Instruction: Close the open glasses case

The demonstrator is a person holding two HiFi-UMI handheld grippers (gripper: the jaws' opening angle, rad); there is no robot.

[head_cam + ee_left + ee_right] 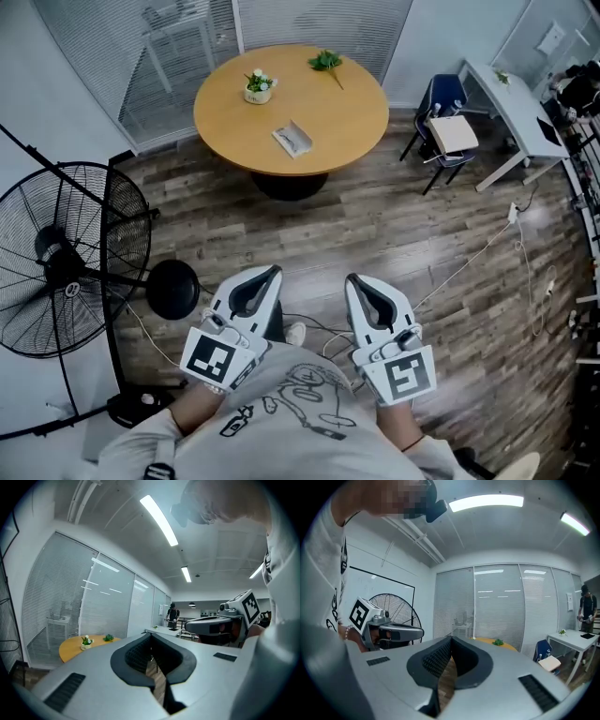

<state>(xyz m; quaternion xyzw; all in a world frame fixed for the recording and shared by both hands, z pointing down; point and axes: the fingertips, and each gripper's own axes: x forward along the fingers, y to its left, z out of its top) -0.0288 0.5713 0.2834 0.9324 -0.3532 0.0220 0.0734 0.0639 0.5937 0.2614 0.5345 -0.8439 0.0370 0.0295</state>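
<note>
The open glasses case (292,139) lies on the round wooden worktop (342,117), toward its near edge. A small potted plant (259,86) and a green sprig (325,62) sit farther back on the same surface. Well apart from the case, the left claw (270,274) and the right claw (354,281) are held side by side close to the person's chest above the wood floor (422,244), each with its jaws closed tip to tip on nothing, and a standing fan (70,262) is off to the left.

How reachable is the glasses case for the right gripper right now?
Probably not yet. The right gripper is held by the person's body, well short of the round table where the glasses case lies. Open floor lies between; stepping closer should fix it.
</note>
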